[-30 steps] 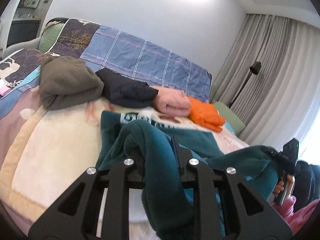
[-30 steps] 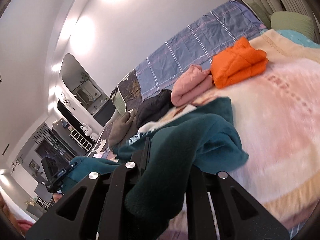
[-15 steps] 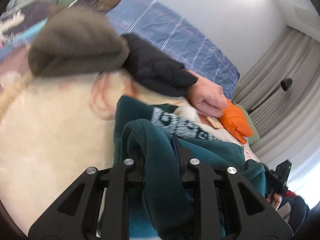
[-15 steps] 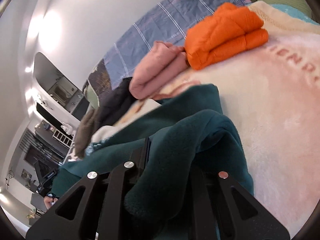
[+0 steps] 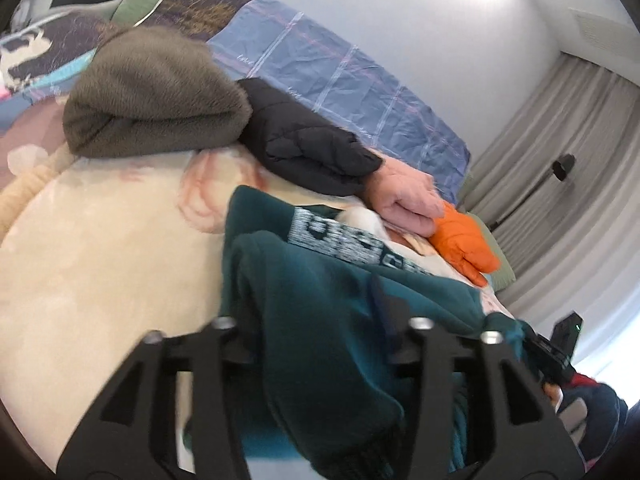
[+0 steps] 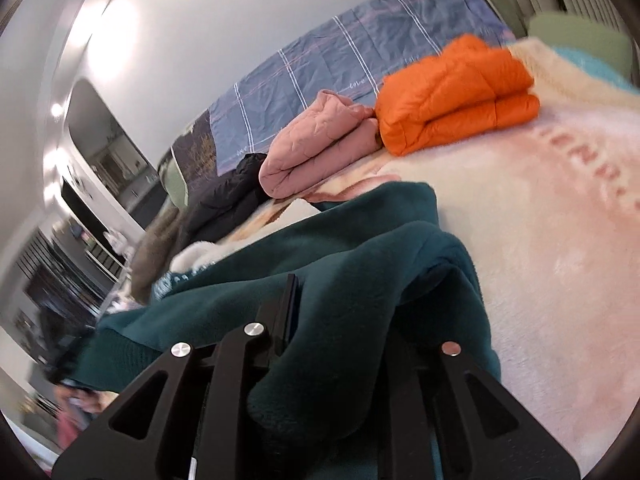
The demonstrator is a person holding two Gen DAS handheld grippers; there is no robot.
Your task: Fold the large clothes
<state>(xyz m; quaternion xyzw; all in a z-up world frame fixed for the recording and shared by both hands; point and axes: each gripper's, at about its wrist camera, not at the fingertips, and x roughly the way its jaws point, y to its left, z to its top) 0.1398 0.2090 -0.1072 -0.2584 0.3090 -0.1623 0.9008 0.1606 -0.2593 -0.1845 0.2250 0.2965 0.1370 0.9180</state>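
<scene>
Left wrist view: left gripper [image 5: 316,320] low over the bed, jaws just opened wider, now standing apart with a thick fold of the teal sweatshirt [image 5: 320,304] lying loose between them; pads not seen pressing on the fabric. Sweatshirt spread across the cream and pink blanket [image 5: 100,248], white printed lettering [image 5: 340,240] facing up near its far edge. Beyond it, a row of folded garments along the back of the bed: brown fleece [image 5: 152,96] at left, black quilted jacket [image 5: 304,144] touching it, pink quilted garment [image 5: 408,200] next, orange padded jacket [image 5: 464,240] at the right end. Blue checked cover [image 5: 340,76] behind the row, grey curtains [image 5: 568,168] at far right.

Right wrist view: right gripper [image 6: 340,312] clamped narrowly on a bunched edge of the same teal sweatshirt [image 6: 360,264], fabric draped over and between the fingers [image 6: 286,304]. Garment resting on the blanket [image 6: 540,208] directly ahead of the gripper. Pink quilted garment [image 6: 316,148] and orange padded jacket [image 6: 460,96] side by side and touching further back; black quilted jacket [image 6: 228,196] to their left. Left side of this view blurred; details there not readable.
</scene>
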